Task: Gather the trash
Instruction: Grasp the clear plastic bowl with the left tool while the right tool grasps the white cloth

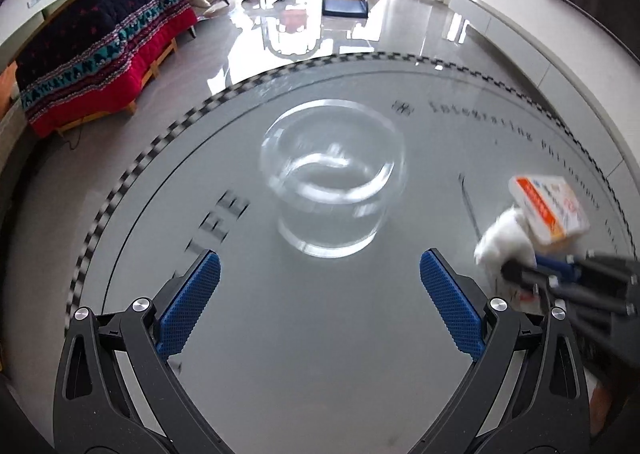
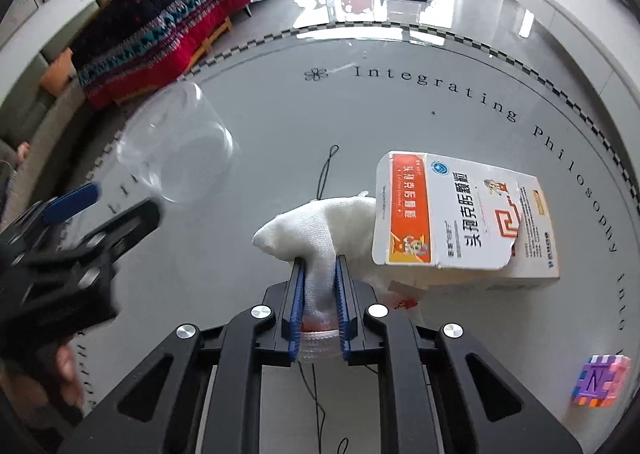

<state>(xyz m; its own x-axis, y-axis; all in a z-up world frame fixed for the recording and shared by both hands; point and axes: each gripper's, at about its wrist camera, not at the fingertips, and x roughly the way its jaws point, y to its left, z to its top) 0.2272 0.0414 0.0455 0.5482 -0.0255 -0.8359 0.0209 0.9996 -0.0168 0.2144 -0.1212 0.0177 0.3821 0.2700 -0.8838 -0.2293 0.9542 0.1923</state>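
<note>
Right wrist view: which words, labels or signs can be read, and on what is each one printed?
"Integrating Philosophy Into": printed along the round table rim.
"头孢克肟颗粒": large text on the torn medicine box.
"N": on the purple puzzle cube.
Small print on the box: too small to read.
Lettering at the table's left edge: blurred, unreadable.

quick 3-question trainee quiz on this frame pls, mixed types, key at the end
1. True or false: the right tool is shut on the white cloth.
2. Which item sits straight ahead of the open left tool?
A) purple puzzle cube
B) clear plastic cup
C) medicine box
3. Fill in: the torn medicine box lies on the table to the ____ of the white cloth, seen from the right wrist view.

Key: 1 true. 2 B, the clear plastic cup; the purple puzzle cube lies near the table edge, at lower right of the right wrist view. 3 right.
</note>
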